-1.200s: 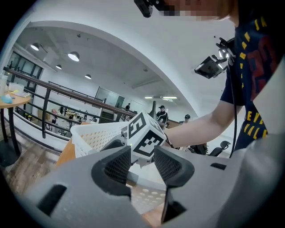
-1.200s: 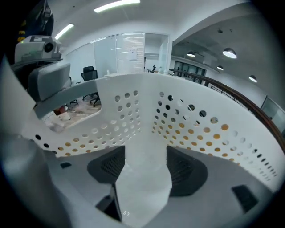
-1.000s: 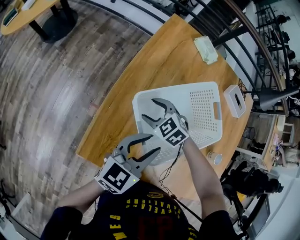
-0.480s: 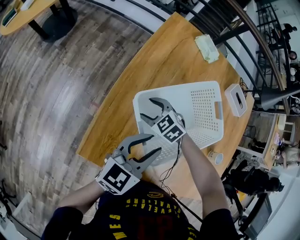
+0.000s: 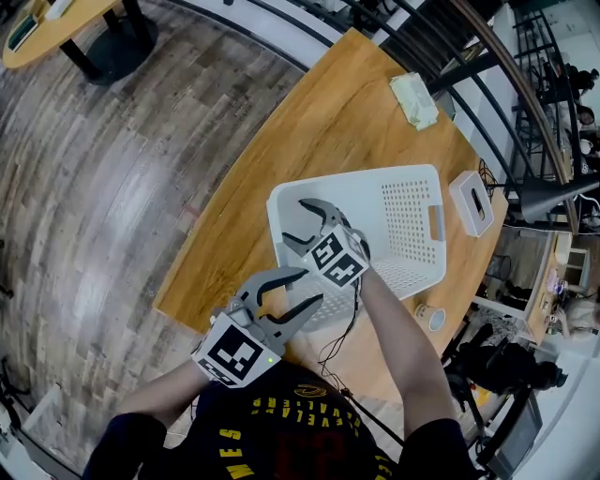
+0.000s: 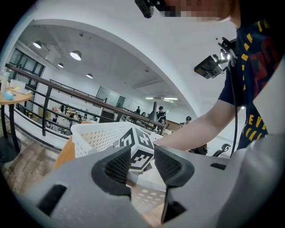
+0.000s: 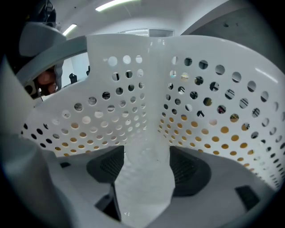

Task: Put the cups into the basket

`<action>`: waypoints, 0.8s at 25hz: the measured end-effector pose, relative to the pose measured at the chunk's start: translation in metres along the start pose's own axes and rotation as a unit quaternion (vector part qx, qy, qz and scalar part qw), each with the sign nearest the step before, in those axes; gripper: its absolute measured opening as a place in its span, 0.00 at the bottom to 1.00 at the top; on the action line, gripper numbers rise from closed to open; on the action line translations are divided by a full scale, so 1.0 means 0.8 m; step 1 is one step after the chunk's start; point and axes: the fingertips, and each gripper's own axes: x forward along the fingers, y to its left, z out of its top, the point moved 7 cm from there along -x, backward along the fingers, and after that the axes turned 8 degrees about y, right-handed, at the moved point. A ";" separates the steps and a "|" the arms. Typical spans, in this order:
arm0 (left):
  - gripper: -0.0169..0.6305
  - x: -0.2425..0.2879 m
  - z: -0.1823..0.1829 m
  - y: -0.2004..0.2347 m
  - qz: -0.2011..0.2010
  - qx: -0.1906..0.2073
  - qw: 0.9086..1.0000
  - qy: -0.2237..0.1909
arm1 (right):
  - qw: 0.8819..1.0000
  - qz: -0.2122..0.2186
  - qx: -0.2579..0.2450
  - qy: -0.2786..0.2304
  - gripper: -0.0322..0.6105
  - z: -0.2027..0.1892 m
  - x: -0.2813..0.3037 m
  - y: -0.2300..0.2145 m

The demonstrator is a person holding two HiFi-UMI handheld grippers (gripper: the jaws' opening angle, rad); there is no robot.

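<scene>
A white perforated basket [image 5: 356, 178] stands on the wooden table [image 5: 309, 122]. My right gripper [image 5: 292, 220] is down inside its near left corner, open. In the right gripper view the gripper [image 7: 147, 167] faces the basket's holed wall [image 7: 213, 111], and I make out nothing between the pads. My left gripper [image 5: 309, 287] hangs by the table's front edge just outside the basket, open and empty. Beyond its jaws [image 6: 142, 164], the left gripper view shows the basket [image 6: 93, 136] and the right gripper's marker cube. One small cup [image 5: 431, 317] stands on the table right of the basket.
A white box [image 5: 469, 202] sits past the basket's right end. A pale green cloth [image 5: 412, 98] lies at the table's far corner. A dark railing runs behind the table. Wooden floor lies to the left, with another round table [image 5: 56, 23] at top left.
The right gripper has edged slightly toward the basket's near left corner. The left gripper has stayed still.
</scene>
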 end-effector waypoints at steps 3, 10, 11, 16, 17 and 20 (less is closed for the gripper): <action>0.27 0.000 0.000 0.001 0.001 0.000 1.000 0.001 | 1.000 -0.004 0.002 0.000 0.53 0.001 -0.003 -0.002; 0.27 -0.003 -0.001 0.001 -0.001 0.008 1.000 0.010 | 0.999 -0.038 0.003 0.002 0.54 0.001 -0.031 -0.003; 0.27 -0.003 -0.001 0.001 -0.001 0.011 1.000 0.012 | 0.999 -0.054 0.005 -0.005 0.54 0.003 -0.039 -0.005; 0.27 -0.006 -0.003 0.006 0.020 0.024 0.999 0.020 | 0.990 -0.118 0.037 -0.065 0.54 0.011 -0.090 -0.021; 0.28 -0.008 -0.002 0.007 0.028 0.022 0.999 0.020 | 0.987 -0.126 0.050 -0.083 0.54 0.014 -0.102 -0.023; 0.28 -0.014 0.003 0.007 0.046 0.025 0.998 0.017 | 0.975 -0.154 0.088 -0.136 0.54 0.022 -0.147 -0.031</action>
